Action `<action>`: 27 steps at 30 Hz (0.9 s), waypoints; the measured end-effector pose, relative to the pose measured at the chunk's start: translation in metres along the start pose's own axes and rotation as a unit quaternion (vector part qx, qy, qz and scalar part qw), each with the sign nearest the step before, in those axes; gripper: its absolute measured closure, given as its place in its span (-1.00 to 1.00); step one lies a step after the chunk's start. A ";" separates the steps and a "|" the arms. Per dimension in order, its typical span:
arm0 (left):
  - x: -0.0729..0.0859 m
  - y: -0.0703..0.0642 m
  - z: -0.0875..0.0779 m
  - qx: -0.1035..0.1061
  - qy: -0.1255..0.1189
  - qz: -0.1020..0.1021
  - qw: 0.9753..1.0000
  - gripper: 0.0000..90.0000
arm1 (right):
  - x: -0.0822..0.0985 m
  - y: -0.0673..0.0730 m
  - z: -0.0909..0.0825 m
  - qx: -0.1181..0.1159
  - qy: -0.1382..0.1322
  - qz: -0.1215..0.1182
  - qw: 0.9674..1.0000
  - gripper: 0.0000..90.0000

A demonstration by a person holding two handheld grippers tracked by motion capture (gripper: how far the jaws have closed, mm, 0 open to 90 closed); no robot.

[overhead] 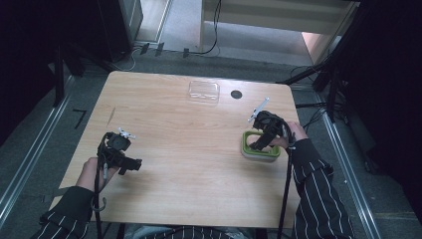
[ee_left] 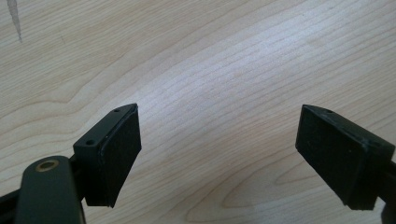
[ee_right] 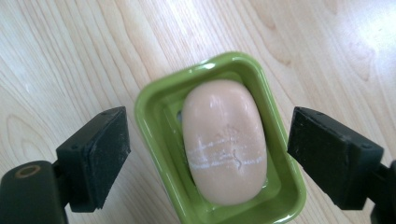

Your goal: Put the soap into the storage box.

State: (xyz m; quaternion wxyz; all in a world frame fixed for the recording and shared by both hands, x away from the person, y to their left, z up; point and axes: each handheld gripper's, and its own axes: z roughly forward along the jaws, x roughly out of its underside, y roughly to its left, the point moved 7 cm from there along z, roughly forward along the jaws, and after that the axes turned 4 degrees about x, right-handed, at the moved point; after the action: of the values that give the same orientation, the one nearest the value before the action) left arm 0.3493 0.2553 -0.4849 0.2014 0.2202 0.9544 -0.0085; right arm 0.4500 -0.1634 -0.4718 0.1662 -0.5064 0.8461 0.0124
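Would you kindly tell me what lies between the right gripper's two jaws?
The green soap dish holding a peach soap bar, seen in the right gripper view; the right gripper is open.

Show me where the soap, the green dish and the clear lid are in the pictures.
soap [ee_right: 224, 140], right gripper view, middle of its top face.
green dish [ee_right: 152, 123], right gripper view, its left rim.
clear lid [overhead: 203, 91], high view, its centre, at the table's far edge.

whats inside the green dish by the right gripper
A pale peach soap bar lies inside the green dish, with white scuff lines across it. It covers most of the dish floor, so what lies beneath it cannot be seen.
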 end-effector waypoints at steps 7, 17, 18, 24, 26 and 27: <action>0.000 0.000 0.000 0.000 -0.001 0.000 1.000 -0.67 | -0.010 0.014 -0.008 0.009 -0.024 0.028 0.999 -0.80; 0.000 0.000 0.000 0.000 -0.003 0.000 1.000 -0.67 | -0.022 0.042 -0.009 0.022 -0.051 0.040 0.998 -0.87; 0.000 0.000 0.000 0.000 -0.003 0.000 1.000 -0.67 | -0.022 0.042 -0.009 0.022 -0.051 0.040 0.998 -0.87; 0.000 0.000 -0.001 0.000 -0.004 0.000 1.000 -0.67 | -0.021 0.062 -0.013 0.041 -0.066 0.026 0.997 -0.87; 0.000 0.000 0.000 0.000 -0.003 -0.001 1.000 -0.67 | -0.020 0.063 -0.013 0.046 -0.069 0.024 0.996 -0.87; 0.000 0.000 0.000 0.000 -0.003 -0.001 1.000 -0.67 | -0.019 0.066 -0.014 0.045 -0.068 0.032 0.996 -0.87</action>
State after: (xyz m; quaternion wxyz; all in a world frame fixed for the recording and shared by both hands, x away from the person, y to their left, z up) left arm 0.3493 0.2553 -0.4845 0.2047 0.2195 0.9538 -0.0094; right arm 0.3978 -0.1172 -0.4629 0.2457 -0.4687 0.8484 0.0145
